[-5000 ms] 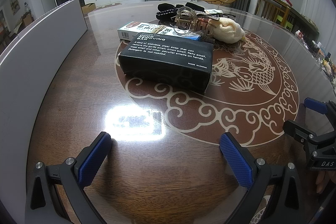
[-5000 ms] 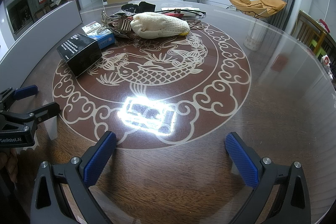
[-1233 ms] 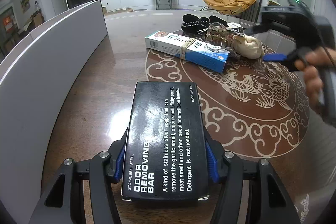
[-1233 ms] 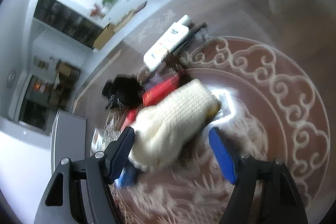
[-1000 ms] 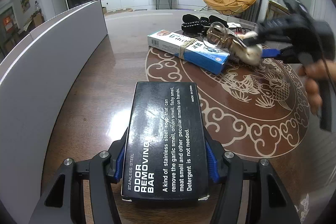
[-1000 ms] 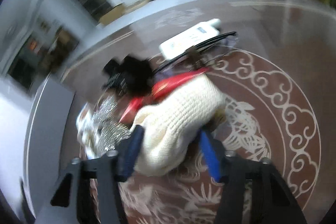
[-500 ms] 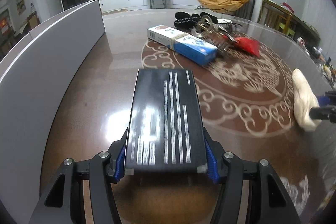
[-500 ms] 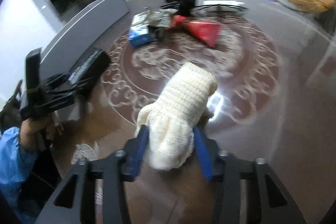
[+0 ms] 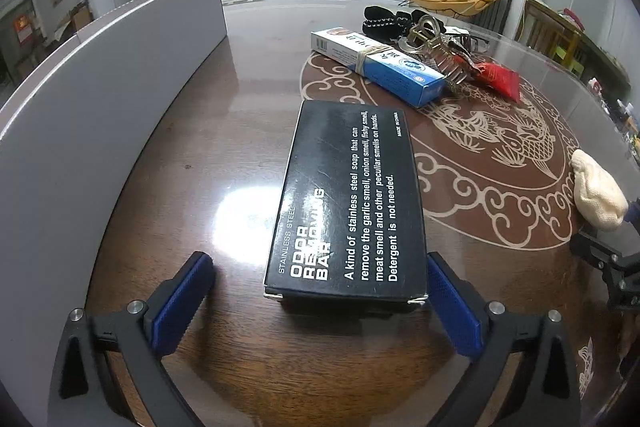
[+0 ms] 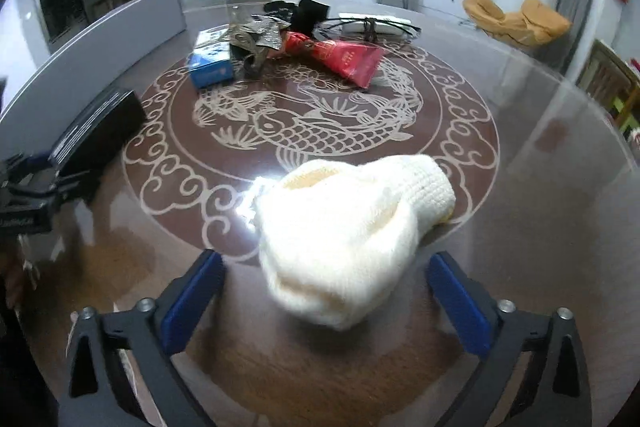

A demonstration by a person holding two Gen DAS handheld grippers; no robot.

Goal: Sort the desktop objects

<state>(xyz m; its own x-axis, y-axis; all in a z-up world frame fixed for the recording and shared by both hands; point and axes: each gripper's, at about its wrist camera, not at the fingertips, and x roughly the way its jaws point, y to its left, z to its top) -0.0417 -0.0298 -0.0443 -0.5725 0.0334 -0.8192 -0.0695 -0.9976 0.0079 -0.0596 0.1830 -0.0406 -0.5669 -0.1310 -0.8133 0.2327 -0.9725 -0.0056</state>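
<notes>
Both claws gripped their loads half a second ago; now the jaws are opening and each load lies free on the table (image 9: 208,131).

From the left wrist, the left gripper (image 9: 316,297) stands released, its blue pads clear of the black box (image 9: 344,195) lying flat between them. Beyond it lie a blue-and-white box (image 9: 376,65), a metal clip (image 9: 436,47) and a red packet (image 9: 498,79). The cream glove (image 9: 596,193) sits at the far right, by the right gripper's tip.

From the right wrist, the right gripper (image 10: 326,297) is likewise released, with the glove (image 10: 344,239) resting between its fingers, touching neither pad. The black box (image 10: 96,135) sits at the left edge by the left gripper (image 10: 28,187).
</notes>
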